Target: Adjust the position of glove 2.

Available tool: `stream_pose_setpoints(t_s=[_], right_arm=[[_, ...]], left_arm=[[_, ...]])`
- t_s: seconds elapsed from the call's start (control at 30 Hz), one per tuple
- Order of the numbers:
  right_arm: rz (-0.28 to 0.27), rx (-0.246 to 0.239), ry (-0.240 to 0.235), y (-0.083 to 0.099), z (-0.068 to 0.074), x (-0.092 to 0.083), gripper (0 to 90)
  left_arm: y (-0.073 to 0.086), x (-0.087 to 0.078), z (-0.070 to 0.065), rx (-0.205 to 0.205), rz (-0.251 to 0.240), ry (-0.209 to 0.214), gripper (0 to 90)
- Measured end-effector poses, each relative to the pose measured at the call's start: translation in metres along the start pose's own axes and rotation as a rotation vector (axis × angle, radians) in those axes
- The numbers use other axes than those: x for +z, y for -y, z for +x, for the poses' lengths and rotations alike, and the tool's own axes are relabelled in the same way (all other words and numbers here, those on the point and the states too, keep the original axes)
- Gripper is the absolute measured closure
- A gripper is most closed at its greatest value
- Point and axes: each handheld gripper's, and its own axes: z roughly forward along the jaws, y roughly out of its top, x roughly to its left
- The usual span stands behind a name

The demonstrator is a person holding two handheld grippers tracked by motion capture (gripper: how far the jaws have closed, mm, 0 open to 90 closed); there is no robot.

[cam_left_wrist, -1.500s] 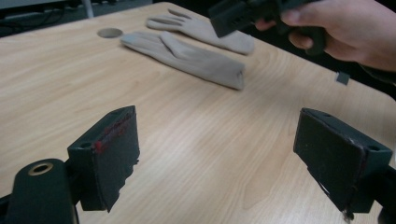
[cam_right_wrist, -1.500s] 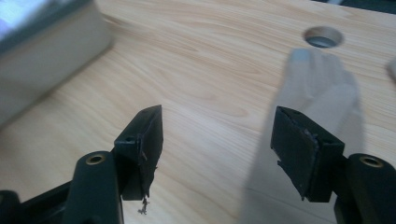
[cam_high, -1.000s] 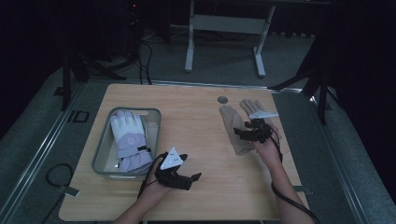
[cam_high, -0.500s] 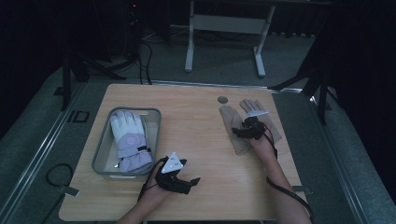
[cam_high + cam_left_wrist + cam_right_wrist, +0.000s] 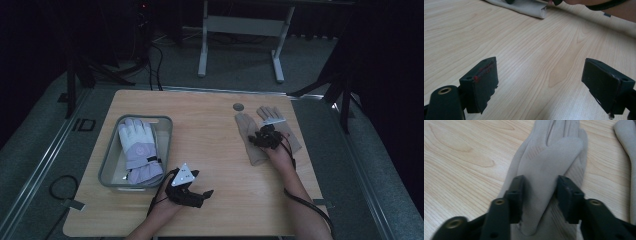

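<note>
From above, the right hand-held gripper sat on a beige glove at the table's far right; the left hand-held gripper lay near a bin. The left gripper view showed its jaws spread over bare wood. The right gripper view showed jaws, just closing, pinching a raised fold of the glove.

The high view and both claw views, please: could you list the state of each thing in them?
Right claw: jaws just closing, pressed on a raised fold of the beige glove.
Second beige glove: flat on the table.
Left claw: open, nothing between the jaws, low over bare wood.
Lavender-and-white glove: lying in the grey tray.
</note>
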Motion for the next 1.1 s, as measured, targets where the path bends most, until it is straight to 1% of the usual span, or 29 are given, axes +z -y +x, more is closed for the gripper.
stream_pose_setpoints(t_s=[0.13, 0.2, 0.3, 0.33, 0.37, 0.43, 0.53, 0.63, 0.67, 0.7, 0.73, 0.83, 1.0, 1.1], right_arm=[[-0.003, 0.025, 0.002, 0.0, 0.005, -0.001, 76.7], [-0.005, 0.045, 0.012, 0.001, 0.008, -0.001, 78.7], [-0.001, 0.081, 0.03, 0.0, 0.013, -0.002, 79.9], [-0.001, 0.081, 0.03, 0.0, 0.013, -0.002, 79.9], [-0.006, 0.107, 0.04, -0.001, 0.017, -0.004, 80.5], [-0.018, 0.12, 0.048, -0.003, 0.021, -0.007, 80.5], [-0.051, 0.175, 0.045, -0.007, 0.03, -0.016, 80.6], [-0.06, 0.187, 0.049, -0.011, 0.039, -0.024, 80.7], [-0.058, 0.186, 0.061, -0.013, 0.043, -0.026, 80.7], [-0.066, 0.195, 0.063, -0.015, 0.046, -0.03, 80.7], [-0.08, 0.221, 0.057, -0.016, 0.051, -0.033, 80.7], [-0.11, 0.241, 0.062, -0.02, 0.062, -0.042, 80.8], [-0.142, 0.247, 0.087, -0.025, 0.08, -0.055, 81.1], [-0.154, 0.265, 0.102, -0.028, 0.087, -0.064, 81.1]], left_arm=[[0.001, 0.001, -0.001, 0.007, 0.003, -0.006, 13.8], [0.001, 0.001, 0.0, 0.005, -0.002, -0.006, 13.8], [0.001, 0.0, 0.0, 0.001, 0.0, -0.012, 13.8], [0.001, 0.0, 0.001, -0.004, -0.004, -0.012, 13.8], [0.002, 0.0, 0.001, -0.007, -0.005, -0.015, 13.8], [0.002, 0.0, 0.001, -0.009, -0.006, -0.016, 13.8], [0.002, 0.0, 0.001, -0.01, -0.006, -0.021, 13.8], [0.002, 0.0, 0.001, -0.011, -0.009, -0.026, 13.8], [0.002, -0.001, 0.001, -0.012, -0.013, -0.028, 13.8], [0.002, -0.001, 0.001, -0.013, -0.014, -0.027, 13.8], [0.002, -0.001, 0.001, -0.013, -0.011, -0.029, 13.8], [0.004, 0.0, 0.001, -0.012, -0.008, -0.034, 13.8], [0.005, 0.0, 0.001, -0.015, -0.018, -0.042, 13.8], [0.005, -0.001, 0.001, -0.013, -0.021, -0.046, 13.8]])
